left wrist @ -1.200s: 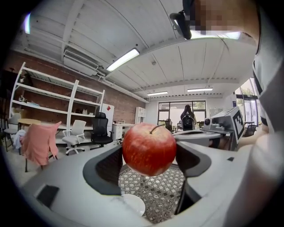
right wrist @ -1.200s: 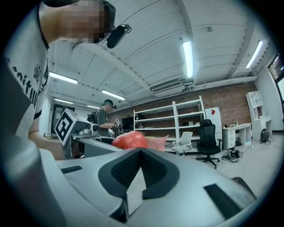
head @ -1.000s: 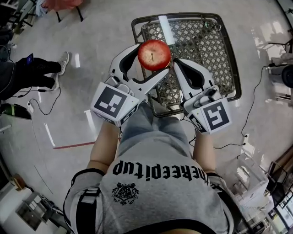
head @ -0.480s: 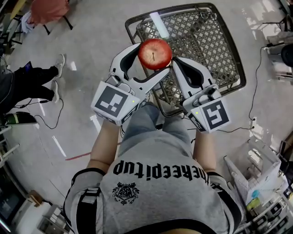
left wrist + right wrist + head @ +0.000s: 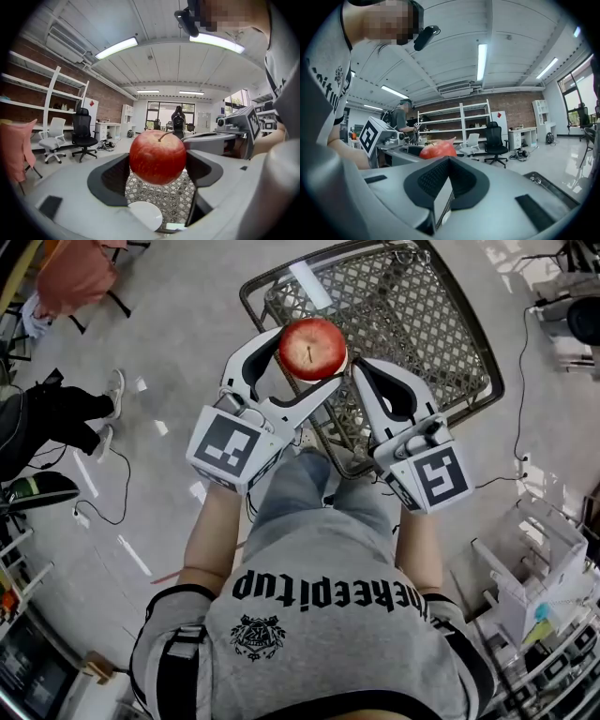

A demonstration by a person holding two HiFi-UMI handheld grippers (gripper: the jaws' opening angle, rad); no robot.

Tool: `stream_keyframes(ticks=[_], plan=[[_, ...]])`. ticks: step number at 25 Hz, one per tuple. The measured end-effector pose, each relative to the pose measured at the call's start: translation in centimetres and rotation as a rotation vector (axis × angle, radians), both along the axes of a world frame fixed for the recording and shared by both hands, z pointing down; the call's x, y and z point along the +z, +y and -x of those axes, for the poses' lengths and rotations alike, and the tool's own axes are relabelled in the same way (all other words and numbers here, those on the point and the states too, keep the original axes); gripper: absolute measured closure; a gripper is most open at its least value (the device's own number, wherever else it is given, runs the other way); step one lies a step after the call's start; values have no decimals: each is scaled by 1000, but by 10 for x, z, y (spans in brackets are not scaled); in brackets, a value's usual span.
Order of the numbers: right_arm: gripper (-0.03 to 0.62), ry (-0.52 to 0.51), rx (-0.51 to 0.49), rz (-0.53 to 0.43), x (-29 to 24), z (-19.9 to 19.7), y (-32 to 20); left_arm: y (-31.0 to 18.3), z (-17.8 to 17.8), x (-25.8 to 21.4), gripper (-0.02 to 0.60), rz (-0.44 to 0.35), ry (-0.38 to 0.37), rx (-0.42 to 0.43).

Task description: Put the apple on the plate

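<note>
Over a wire cart point(image 5: 441, 343), left gripper point(image 5: 306, 364) fingers point(image 5: 111, 179) clamp the apple point(image 5: 157, 157).

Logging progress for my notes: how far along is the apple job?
Done: the apple is clamped in the left gripper. In hand: it hangs above the mesh table, with the white plate beneath. Left: lower it onto the plate and release. The right gripper is shut and empty.

A wire-mesh table point(image 5: 431, 324) stands on grey floor point(image 5: 178, 334); white shelves point(image 5: 51, 89) line a brick wall point(image 5: 107, 101).
</note>
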State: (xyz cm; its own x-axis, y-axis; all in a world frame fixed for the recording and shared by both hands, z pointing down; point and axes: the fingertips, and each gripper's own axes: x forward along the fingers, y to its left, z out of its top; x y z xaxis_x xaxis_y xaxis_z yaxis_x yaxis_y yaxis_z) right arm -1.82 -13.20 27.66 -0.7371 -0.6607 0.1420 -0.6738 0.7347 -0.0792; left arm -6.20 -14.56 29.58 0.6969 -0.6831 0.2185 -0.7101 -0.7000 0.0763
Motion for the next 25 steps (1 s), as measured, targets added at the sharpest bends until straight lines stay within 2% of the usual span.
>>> stream_keyframes(ticks=[25], plan=[[589, 33, 69, 66, 41, -4, -21, -28, -5, 64, 178, 70, -2, 82]])
